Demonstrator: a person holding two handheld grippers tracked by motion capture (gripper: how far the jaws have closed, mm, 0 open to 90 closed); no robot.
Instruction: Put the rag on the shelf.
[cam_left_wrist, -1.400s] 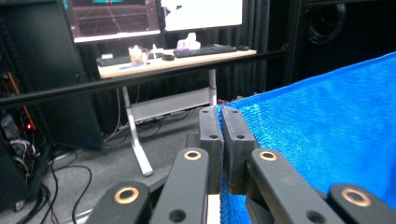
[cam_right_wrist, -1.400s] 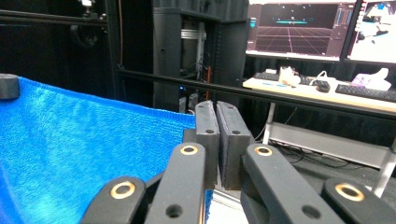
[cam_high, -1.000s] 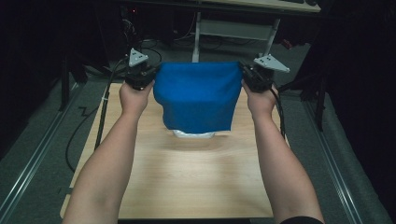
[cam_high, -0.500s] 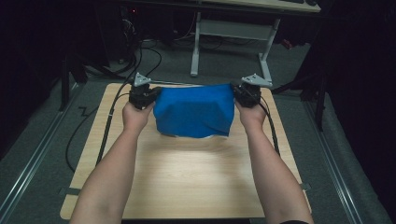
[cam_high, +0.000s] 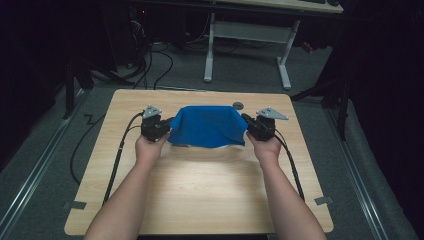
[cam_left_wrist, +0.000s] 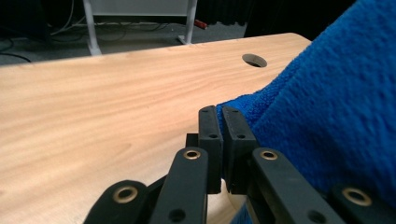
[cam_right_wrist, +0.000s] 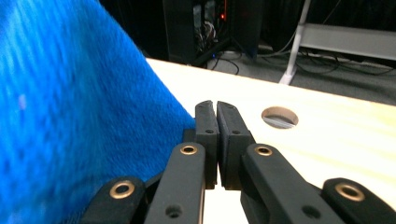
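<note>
Nearer the table now — blue towel

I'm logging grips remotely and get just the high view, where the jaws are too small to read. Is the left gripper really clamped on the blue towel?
Observer: Yes. In its own view the left gripper has its jaws pressed together on an edge of the blue towel.
Operator: And the right?
Observer: The right gripper looks shut too, the towel bunched against its jaw.
Operator: What's that dark spot behind the towel?
Observer: A round hole through the table.
</note>
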